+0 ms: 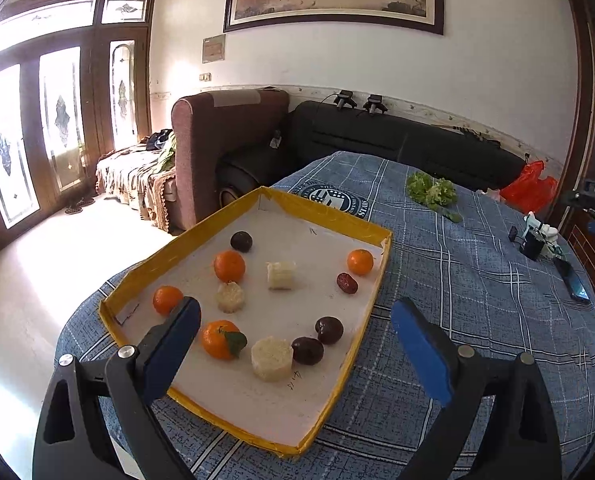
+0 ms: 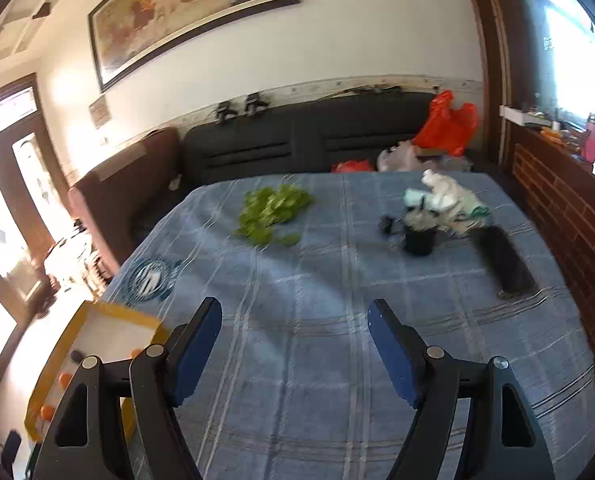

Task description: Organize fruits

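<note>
A yellow-rimmed white tray [image 1: 325, 216] lies on the blue checked tablecloth. In it are several oranges, one with a leaf [image 1: 218, 339], pale cut chunks [image 1: 271, 358], dark round fruits [image 1: 307, 350] and a red date [image 1: 346, 283]. My left gripper [image 1: 297, 332] is open and empty, held above the tray's near end, its fingers either side of the leaf orange and the dark fruits. My right gripper [image 2: 295, 340] is open and empty above bare cloth, right of the tray [image 2: 69, 332], which shows at the lower left of the right wrist view.
Green leafy vegetables [image 2: 273, 212] lie at the table's far side. A small black pot [image 2: 419, 236], white cloths [image 2: 445, 196] and a black phone [image 2: 505, 264] sit at the right. A dark sofa [image 2: 309, 140] with a red bag [image 2: 445, 124] stands behind the table.
</note>
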`<action>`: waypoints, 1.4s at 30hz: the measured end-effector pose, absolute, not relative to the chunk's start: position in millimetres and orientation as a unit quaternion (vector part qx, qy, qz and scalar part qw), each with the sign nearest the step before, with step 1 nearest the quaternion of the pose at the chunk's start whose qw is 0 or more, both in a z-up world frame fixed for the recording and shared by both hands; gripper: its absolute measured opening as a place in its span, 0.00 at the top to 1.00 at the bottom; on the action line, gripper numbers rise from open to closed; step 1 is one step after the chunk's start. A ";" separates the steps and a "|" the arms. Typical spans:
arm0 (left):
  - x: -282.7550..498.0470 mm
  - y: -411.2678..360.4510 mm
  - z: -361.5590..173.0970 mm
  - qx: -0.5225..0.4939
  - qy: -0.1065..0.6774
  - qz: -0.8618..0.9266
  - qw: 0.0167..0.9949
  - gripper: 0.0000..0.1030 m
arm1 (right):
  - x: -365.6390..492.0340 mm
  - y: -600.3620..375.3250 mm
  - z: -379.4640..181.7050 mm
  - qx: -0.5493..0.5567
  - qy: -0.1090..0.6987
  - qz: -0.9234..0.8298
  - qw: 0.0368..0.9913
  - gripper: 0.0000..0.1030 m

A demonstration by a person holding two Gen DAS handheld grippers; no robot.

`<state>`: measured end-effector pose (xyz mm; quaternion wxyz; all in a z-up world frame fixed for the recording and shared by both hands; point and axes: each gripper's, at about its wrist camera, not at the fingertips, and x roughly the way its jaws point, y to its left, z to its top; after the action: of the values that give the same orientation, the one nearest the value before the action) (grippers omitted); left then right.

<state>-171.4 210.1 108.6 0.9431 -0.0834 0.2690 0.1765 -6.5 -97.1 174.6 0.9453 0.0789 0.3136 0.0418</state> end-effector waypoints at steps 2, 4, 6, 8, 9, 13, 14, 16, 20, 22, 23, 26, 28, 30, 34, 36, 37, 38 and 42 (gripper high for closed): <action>-172.6 209.5 112.1 -0.080 0.259 0.183 0.945 0.07 | -0.2 -129.3 187.0 0.094 0.316 -0.004 0.944 0.22; -174.4 208.4 114.9 -0.075 0.242 0.195 0.947 0.07 | -16.6 -152.6 185.9 0.117 0.309 -0.018 0.944 0.21; -174.6 206.5 114.2 -0.072 0.233 0.201 0.949 0.07 | -35.9 -157.2 174.4 0.123 0.321 -0.017 0.939 0.20; -172.0 203.2 110.8 -0.068 0.232 0.211 0.947 0.07 | -61.4 -147.7 153.8 0.135 0.336 0.011 0.932 0.20; -170.6 202.1 109.1 -0.067 0.235 0.212 0.946 0.07 | -72.8 -138.6 143.0 0.143 0.344 0.031 0.928 0.20; -170.9 198.2 108.2 -0.053 0.233 0.232 0.943 0.07 | -99.9 -76.0 107.7 0.127 0.366 0.114 0.915 0.19; -172.1 198.0 109.2 -0.051 0.231 0.235 0.943 0.07 | -104.4 -58.9 104.3 0.107 0.361 0.126 0.918 0.19; -174.0 199.2 111.7 -0.053 0.227 0.237 0.943 0.06 | -113.6 -26.7 101.1 0.059 0.347 0.148 0.924 0.18; -176.3 198.7 113.2 -0.058 0.226 0.232 0.944 0.05 | -129.3 6.0 94.3 0.016 0.332 0.181 0.926 0.17; -175.6 196.2 111.6 -0.057 0.230 0.226 0.945 0.05 | -134.3 5.9 93.1 0.014 0.327 0.174 0.929 0.14; -175.7 194.5 111.1 -0.055 0.231 0.224 0.945 0.05 | -134.9 2.8 92.4 0.014 0.325 0.168 0.931 0.13; -177.0 190.6 110.3 -0.053 0.233 0.216 0.947 0.05 | -135.7 -2.3 90.8 0.027 0.326 0.155 0.932 0.12; -178.8 189.8 110.9 -0.052 0.232 0.215 0.947 0.05 | -136.0 -1.8 88.0 0.029 0.328 0.152 0.932 0.12; -182.0 191.3 112.5 -0.055 0.227 0.216 0.948 0.05 | -138.9 0.2 88.5 0.029 0.326 0.152 0.933 0.12; -202.2 193.5 128.5 -0.053 0.176 0.254 0.950 0.05 | -147.0 10.3 90.4 0.011 0.312 0.158 0.937 0.12; -220.3 194.1 143.3 -0.053 0.131 0.277 0.950 0.01 | -151.7 15.7 94.3 -0.001 0.300 0.164 0.940 0.12; -228.6 194.8 150.1 -0.055 0.114 0.283 0.951 0.00 | -154.5 18.6 96.6 -0.007 0.294 0.169 0.941 0.12; -236.7 196.4 155.9 -0.060 0.100 0.287 0.951 0.00 | -156.6 20.3 98.5 -0.011 0.289 0.173 0.942 0.12; -252.5 204.4 170.1 -0.084 0.094 0.263 0.956 0.00 | -164.8 25.3 101.1 -0.023 0.276 0.187 0.943 0.10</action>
<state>-252.5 204.4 170.1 0.9565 -0.0836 0.0941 0.2633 -164.8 25.3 101.1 0.9426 -0.0230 0.2756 0.1873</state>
